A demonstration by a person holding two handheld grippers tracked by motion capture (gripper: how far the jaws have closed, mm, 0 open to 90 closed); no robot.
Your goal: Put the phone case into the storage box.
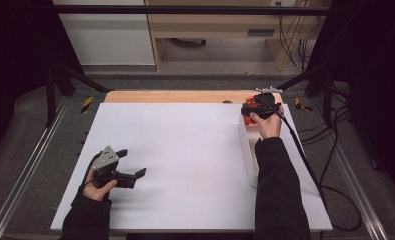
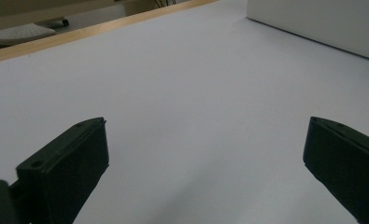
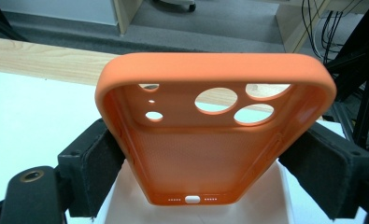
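An orange phone case (image 3: 215,140), with camera cut-outs at its far end, is held open side up. My right gripper (image 3: 214,156) is shut on it, a black pad pressed against each long side. In the high view that right gripper (image 1: 253,107) hangs with the case (image 1: 249,105) over the far end of a long white box (image 1: 248,150) at the table's right. My left gripper (image 1: 132,162) rests low over the white table top (image 1: 185,150) near the front left. Its jaws stand wide apart in the left gripper view (image 2: 205,154), with nothing between them.
The white box (image 2: 322,23) runs along the right side of the table and lies under the case (image 3: 275,196). A wooden strip (image 1: 175,96) edges the far side of the table. Black frame posts and cables (image 1: 335,150) stand around the table.
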